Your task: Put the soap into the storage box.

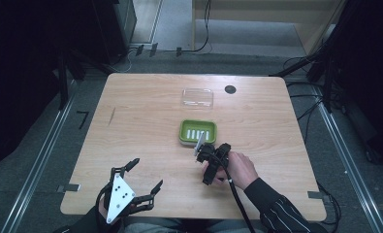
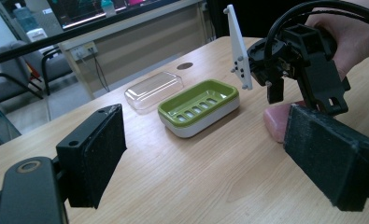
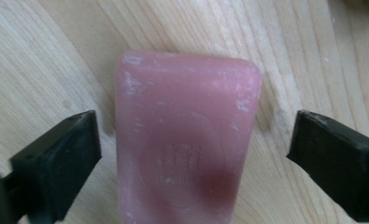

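Right gripper [image 1: 199, 156] tipped downward, jaws spread, pads clear either side. Left gripper [image 1: 146, 175] level, jaws wide apart.

Dish [image 1: 198, 131] sits mid-table [image 1: 145, 121], lid [image 1: 197, 97] behind it toward the far edge. Soap [image 3: 184, 140] lies flat on the table just in front of the dish, between the right gripper's [image 1: 209, 154] jaws. Left gripper [image 1: 144, 174] at near-left edge, well apart.
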